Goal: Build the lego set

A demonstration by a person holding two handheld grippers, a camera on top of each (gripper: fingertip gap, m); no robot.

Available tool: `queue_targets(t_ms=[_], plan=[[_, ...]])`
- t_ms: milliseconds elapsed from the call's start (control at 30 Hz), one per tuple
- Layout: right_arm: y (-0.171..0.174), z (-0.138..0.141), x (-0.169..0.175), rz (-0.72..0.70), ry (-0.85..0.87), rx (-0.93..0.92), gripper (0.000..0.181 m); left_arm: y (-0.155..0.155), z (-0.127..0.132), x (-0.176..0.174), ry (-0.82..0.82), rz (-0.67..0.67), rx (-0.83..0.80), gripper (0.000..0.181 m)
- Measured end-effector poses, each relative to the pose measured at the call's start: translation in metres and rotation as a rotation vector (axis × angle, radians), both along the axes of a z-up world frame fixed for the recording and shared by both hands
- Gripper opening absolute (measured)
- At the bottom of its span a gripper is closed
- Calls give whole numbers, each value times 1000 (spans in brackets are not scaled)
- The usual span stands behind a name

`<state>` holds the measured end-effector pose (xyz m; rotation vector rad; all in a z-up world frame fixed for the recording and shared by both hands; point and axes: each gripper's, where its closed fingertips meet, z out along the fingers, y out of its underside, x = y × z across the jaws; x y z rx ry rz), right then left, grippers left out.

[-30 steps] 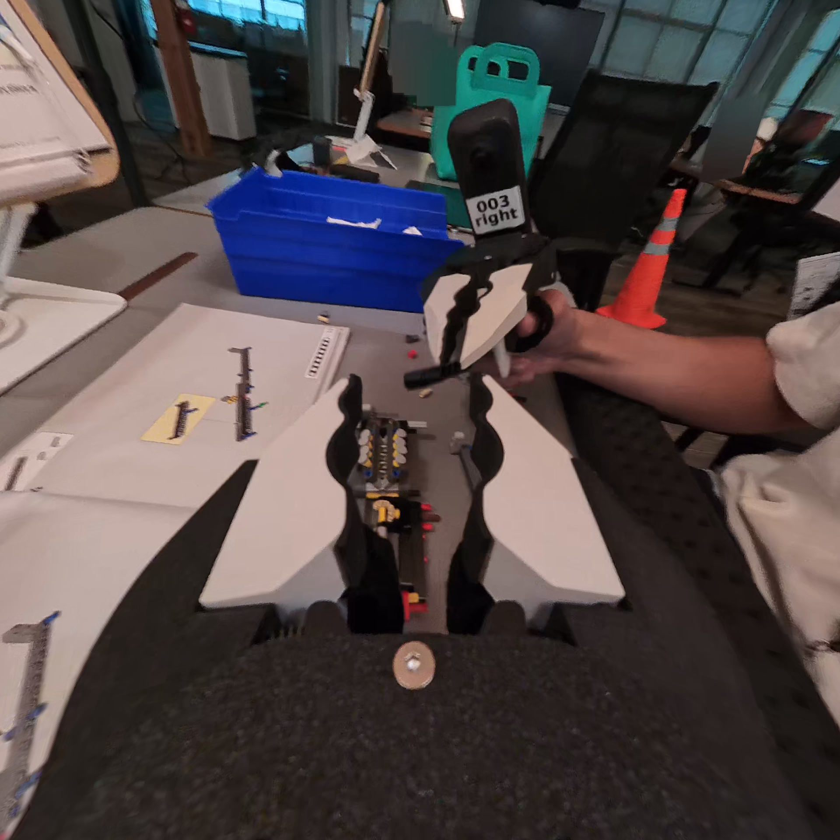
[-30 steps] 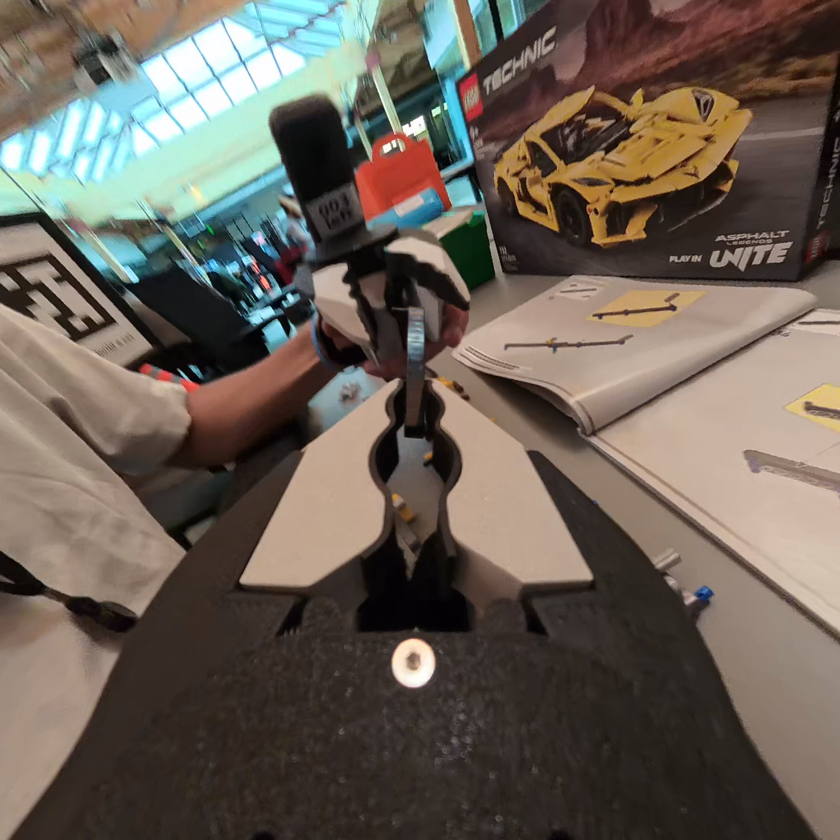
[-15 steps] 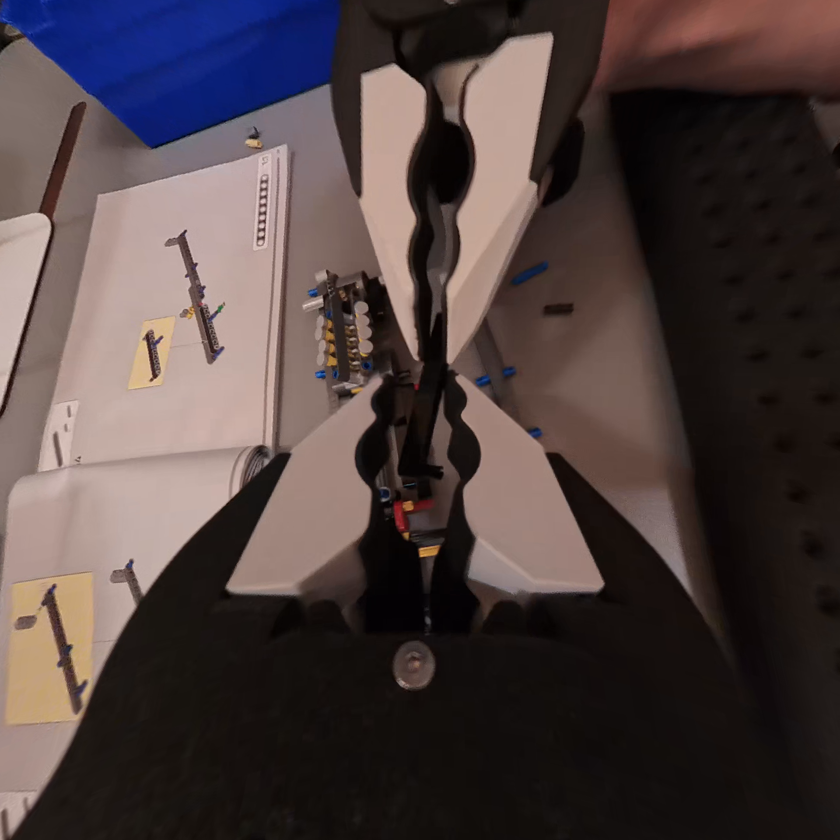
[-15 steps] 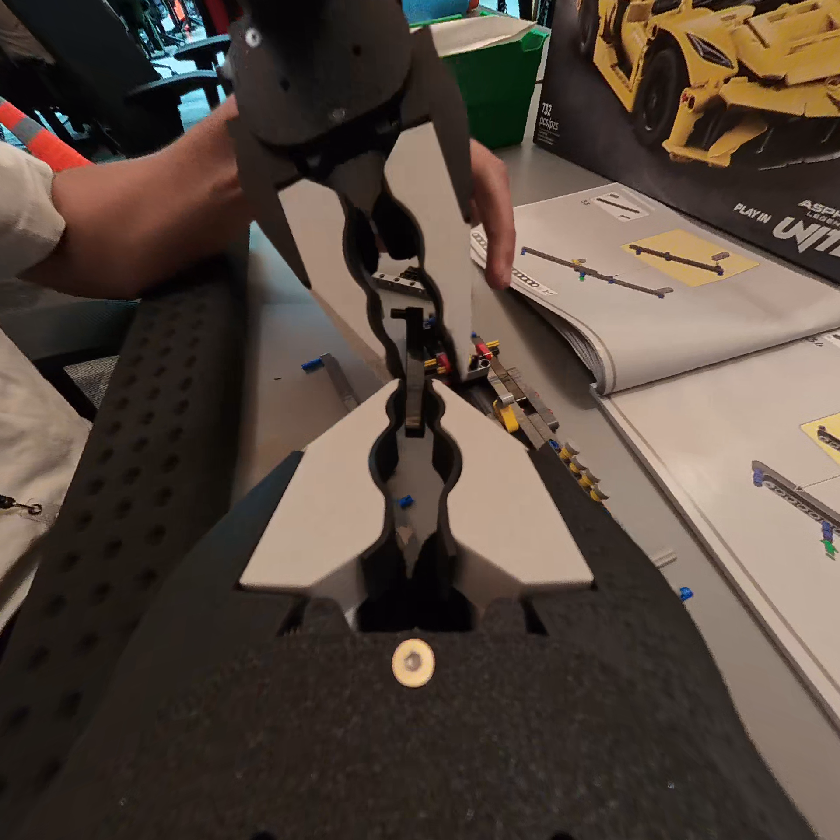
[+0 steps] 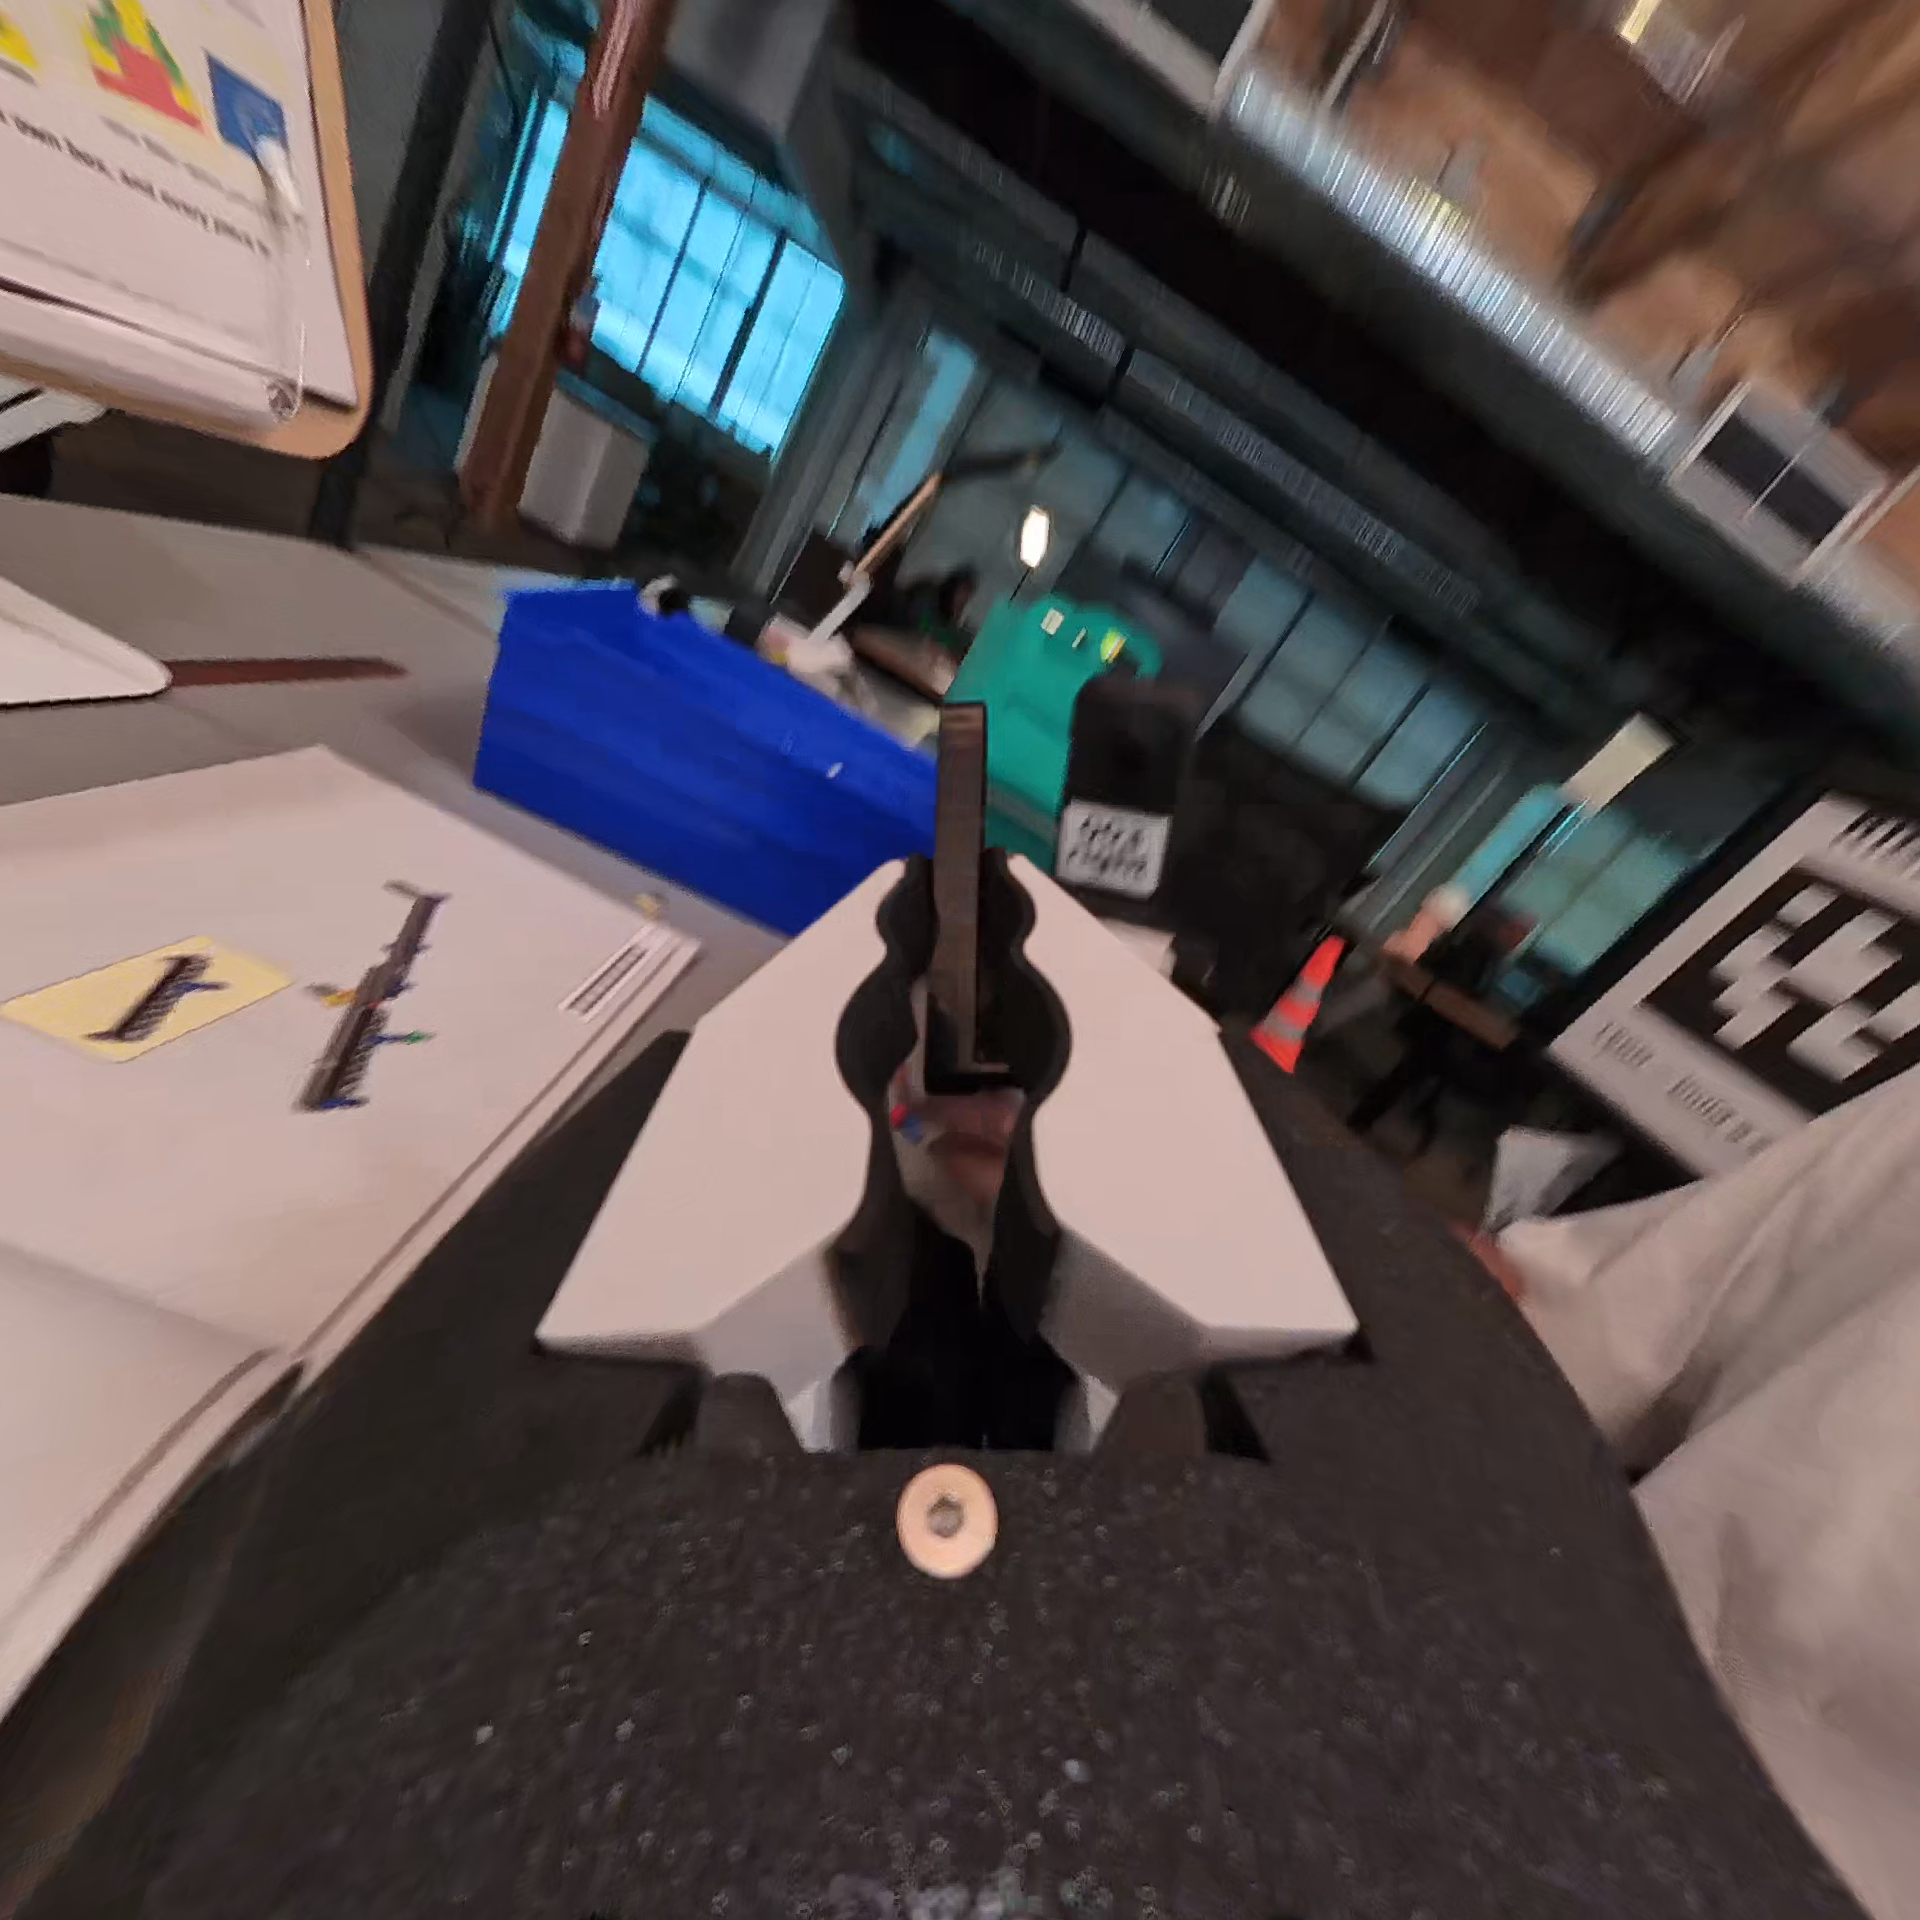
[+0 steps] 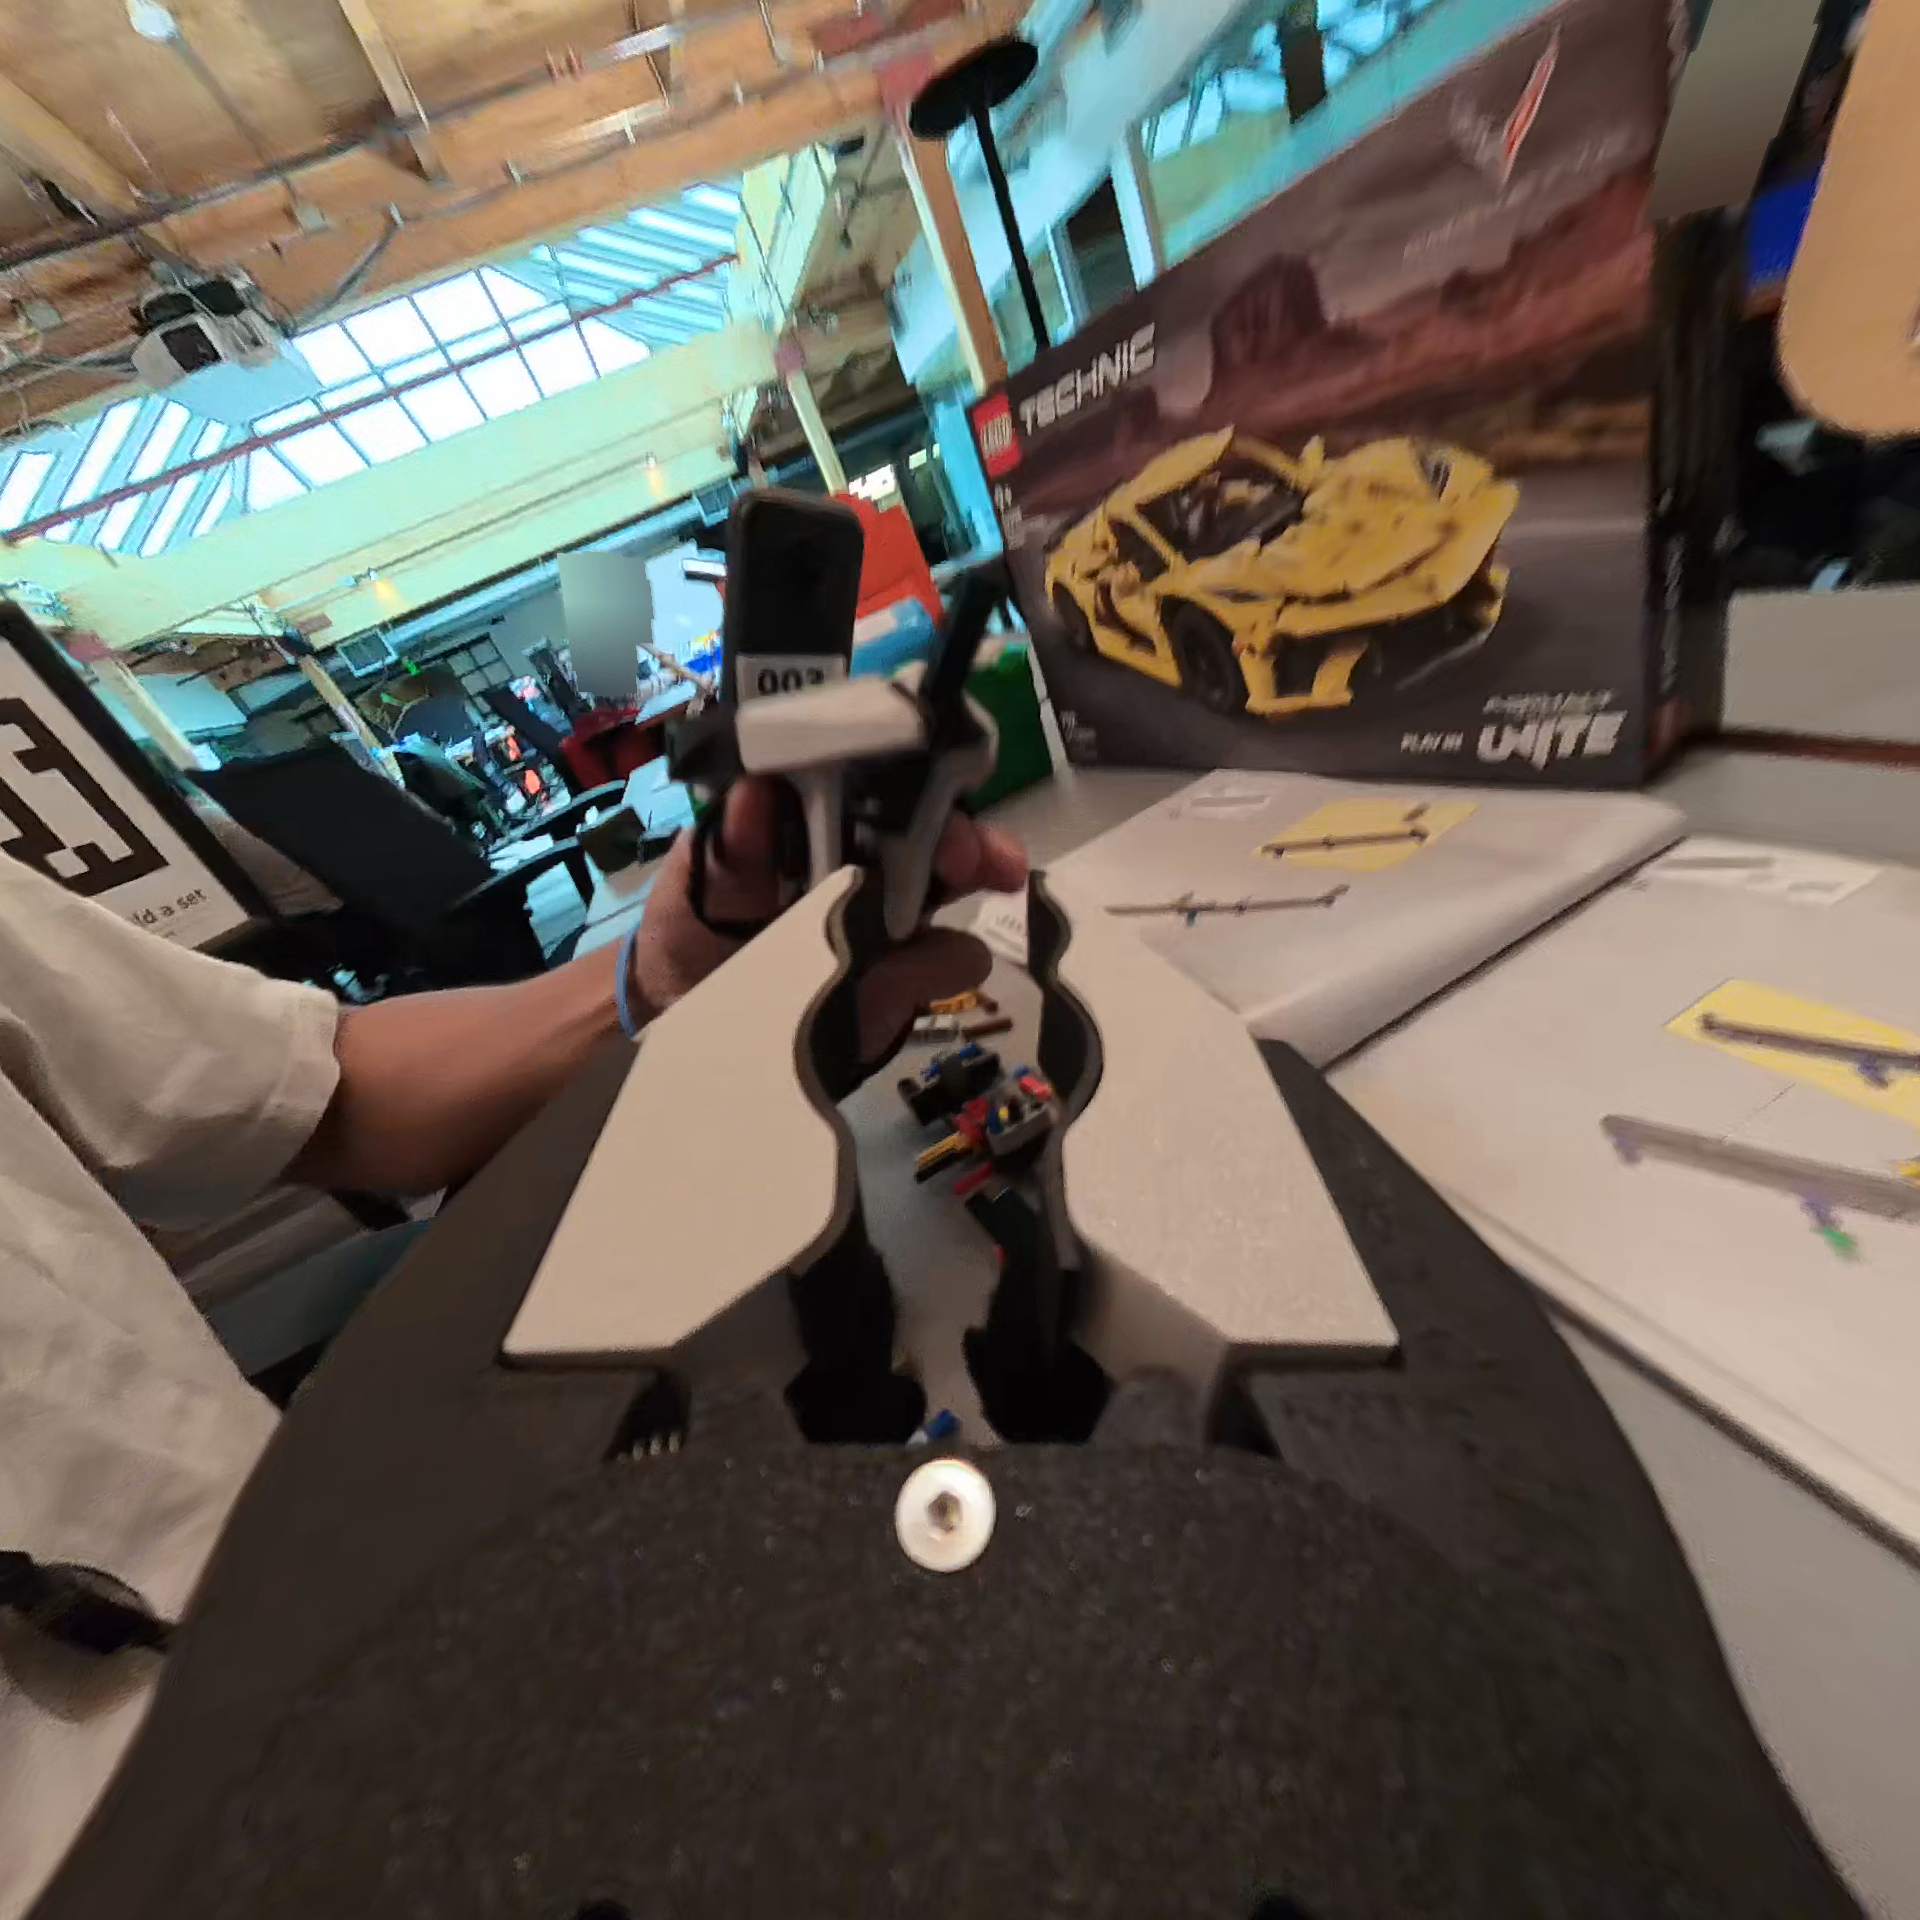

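Left gripper [image 5: 958,894] was clamped on a thin black beam [image 5: 958,831], held upright clear of the table [image 6: 1745,1621]. Right gripper [image 6: 943,904] was released, empty, above the half-built frame [image 6: 982,1127]. Beam looked light, rigid, slick; I'd grip its flat sides mid-length.

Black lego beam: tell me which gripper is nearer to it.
Left. The left gripper is shut on the black lego beam, which sticks out past its fingertips. The right gripper is open and apart from it.
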<state>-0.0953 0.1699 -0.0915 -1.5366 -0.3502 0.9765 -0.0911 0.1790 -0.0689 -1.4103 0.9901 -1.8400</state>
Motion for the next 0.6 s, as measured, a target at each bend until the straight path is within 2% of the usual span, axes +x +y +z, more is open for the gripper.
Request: queue_targets(t_ms=[100,167,300,367,467,600], plan=[[4,-9,-22,52,21,-74,44,-1,10,-1,-91,-30,-130,8],[6,1,-29,58,86,-61,40,0,12,-1,-130,-30,-183,7],[6,12,-36,113,195,-68,30,-8,18,-1,-202,-140,-326,7],[4,16,-34,119,229,-59,27,-12,14,3,-189,-135,-317,12],[2,16,-30,123,222,-51,7,-18,13,5,-173,-138,-271,6],[-2,10,-28,166,227,-111,6,-19,8,6,-111,-117,-177,6]])
